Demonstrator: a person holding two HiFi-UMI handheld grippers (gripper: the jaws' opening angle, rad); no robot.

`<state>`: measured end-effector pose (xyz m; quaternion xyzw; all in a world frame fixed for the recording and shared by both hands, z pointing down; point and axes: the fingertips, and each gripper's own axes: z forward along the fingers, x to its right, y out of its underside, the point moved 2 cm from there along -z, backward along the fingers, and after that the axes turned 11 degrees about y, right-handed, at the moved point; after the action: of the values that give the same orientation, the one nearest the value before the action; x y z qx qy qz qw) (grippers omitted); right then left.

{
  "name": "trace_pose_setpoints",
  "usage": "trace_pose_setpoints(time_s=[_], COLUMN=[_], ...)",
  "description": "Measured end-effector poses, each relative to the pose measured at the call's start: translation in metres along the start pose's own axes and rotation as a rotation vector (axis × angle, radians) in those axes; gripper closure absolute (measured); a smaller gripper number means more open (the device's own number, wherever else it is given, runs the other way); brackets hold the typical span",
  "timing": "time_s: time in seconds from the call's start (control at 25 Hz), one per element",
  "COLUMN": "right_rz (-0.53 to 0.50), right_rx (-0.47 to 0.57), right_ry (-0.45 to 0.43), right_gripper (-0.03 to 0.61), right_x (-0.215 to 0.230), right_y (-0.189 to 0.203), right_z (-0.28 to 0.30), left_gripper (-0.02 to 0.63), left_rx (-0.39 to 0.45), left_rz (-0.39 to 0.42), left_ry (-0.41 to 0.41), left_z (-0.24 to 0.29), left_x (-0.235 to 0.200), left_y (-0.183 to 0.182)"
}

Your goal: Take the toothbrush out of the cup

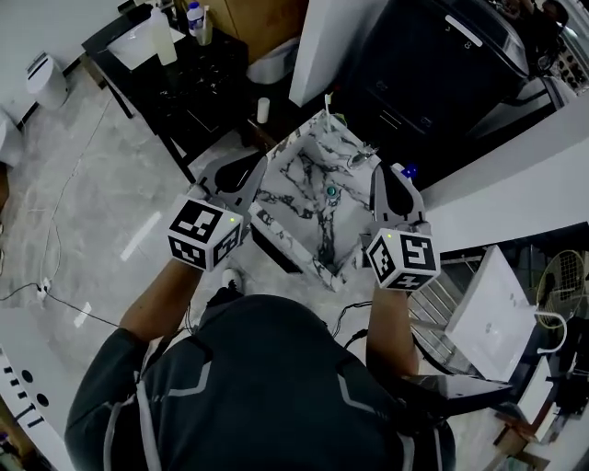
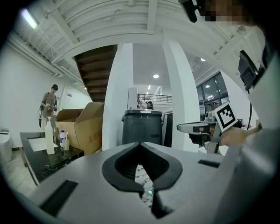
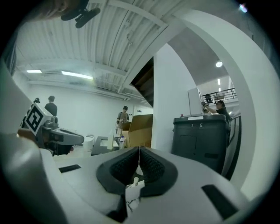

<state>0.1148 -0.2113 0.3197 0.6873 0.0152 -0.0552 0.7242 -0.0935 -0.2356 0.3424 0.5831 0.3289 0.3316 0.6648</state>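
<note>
In the head view a small marble-patterned table (image 1: 308, 225) stands in front of me. At its far corner a white toothbrush (image 1: 327, 103) stands upright in a pale cup (image 1: 338, 120). A small teal thing (image 1: 331, 191) lies mid-table. My left gripper (image 1: 253, 170) hovers over the table's left edge and my right gripper (image 1: 382, 173) over its right edge, both well short of the cup. In the left gripper view the left gripper (image 2: 140, 144) has its jaws together and empty. The right gripper (image 3: 139, 149) is likewise shut and empty in the right gripper view.
A black side table (image 1: 198, 87) with bottles (image 1: 195, 18) stands at the far left. A dark bin (image 2: 142, 127) and a cardboard box (image 2: 83, 127) lie ahead. A white board (image 1: 497, 313) leans at the right. People stand far off.
</note>
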Motion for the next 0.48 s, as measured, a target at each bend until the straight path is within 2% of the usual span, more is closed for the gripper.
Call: trace_pose_setpoints(time_s=[0.16, 0.48], right_rz=[-0.028, -0.002], right_rx=[-0.013, -0.069], right_ry=[0.09, 0.167], right_gripper=[0.549, 0.546], right_x=[-0.014, -0.047], right_y=[0.0, 0.023], right_z=[0.018, 0.059], left_gripper=[0.606, 0.605], left_rx=[0.013, 0.004], left_rz=[-0.006, -0.027], left_ry=[0.044, 0.112], left_z=[-0.002, 0.001], left_x=[-0.028, -0.072], left_y=[-0.001, 0.014])
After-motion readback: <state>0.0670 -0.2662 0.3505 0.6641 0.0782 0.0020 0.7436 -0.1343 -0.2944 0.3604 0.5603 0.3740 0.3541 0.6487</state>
